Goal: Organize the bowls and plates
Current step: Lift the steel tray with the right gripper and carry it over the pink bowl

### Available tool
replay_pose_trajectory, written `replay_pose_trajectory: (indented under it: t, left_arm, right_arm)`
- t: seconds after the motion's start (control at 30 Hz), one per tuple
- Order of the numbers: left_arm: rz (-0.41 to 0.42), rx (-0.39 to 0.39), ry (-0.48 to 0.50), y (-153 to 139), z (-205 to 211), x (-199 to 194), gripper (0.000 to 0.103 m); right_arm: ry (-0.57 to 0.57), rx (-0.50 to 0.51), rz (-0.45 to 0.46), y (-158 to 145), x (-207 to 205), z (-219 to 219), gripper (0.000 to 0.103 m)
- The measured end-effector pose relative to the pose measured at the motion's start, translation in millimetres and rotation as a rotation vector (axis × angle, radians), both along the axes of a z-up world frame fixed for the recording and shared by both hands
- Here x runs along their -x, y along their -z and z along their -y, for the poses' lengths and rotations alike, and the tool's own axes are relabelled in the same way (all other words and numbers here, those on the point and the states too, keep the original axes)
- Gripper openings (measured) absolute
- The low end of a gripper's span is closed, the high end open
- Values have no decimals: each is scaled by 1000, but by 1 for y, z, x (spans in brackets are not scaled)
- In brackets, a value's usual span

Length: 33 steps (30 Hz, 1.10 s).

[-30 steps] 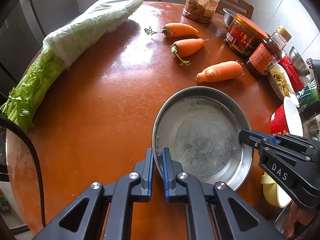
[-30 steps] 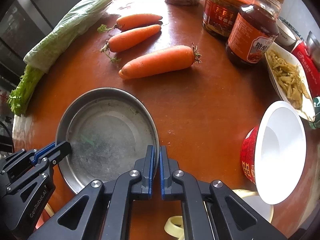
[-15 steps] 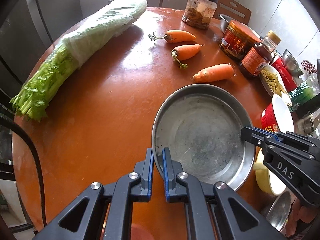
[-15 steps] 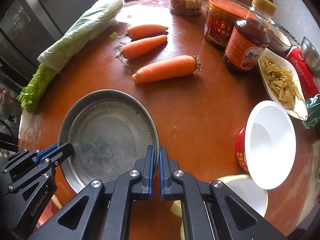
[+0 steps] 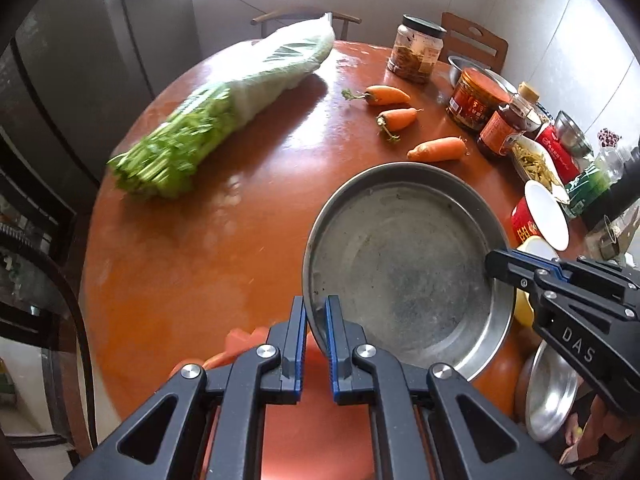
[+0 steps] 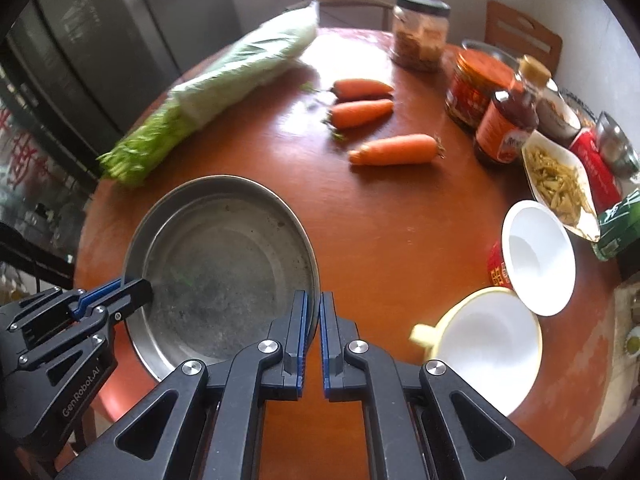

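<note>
Above the round orange table (image 5: 192, 264) we hold a metal plate (image 5: 404, 276) by its rim with both grippers. Our left gripper (image 5: 316, 340) is clamped on the near-left edge of the rim, one finger on each side. Our right gripper (image 6: 313, 336) is clamped on the opposite edge in the same way. The plate appears lifted clear of the tabletop, though we cannot tell for certain. Beyond it lie 3 carrots (image 6: 394, 149) and a wrapped bundle of greens (image 5: 224, 116). To the right of the plate sit a white bowl (image 6: 490, 346), touching a red paper cup (image 6: 534, 256) that lies on its side. Farther back stand 2 jars (image 6: 420, 32) and a sauce bottle (image 6: 508, 124), beside a white dish of pickled strips (image 6: 560, 182).
</note>
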<state>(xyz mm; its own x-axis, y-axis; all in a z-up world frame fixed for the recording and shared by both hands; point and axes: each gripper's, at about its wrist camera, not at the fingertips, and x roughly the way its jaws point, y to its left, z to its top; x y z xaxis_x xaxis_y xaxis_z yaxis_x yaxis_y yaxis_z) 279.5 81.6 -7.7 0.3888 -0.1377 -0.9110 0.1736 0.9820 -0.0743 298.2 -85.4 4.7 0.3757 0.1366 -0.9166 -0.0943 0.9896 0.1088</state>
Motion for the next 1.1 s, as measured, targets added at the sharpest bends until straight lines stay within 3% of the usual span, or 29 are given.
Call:
replay_pose_trajectory:
  t: [0.43,0.73,1.1]
  left_arm:
    - [14,-21,-76,-10,-61,61,9]
    - [-21,-21,-118,10,-90,83,9]
    - [-50,3,-103,34,-95,82,9]
  right_arm:
    - [-114,-15,21,-8,49,-62,7]
    - [-170,-6,-2,8,66,-91,7]
    - [-177,13,-39,29,74,-100,8]
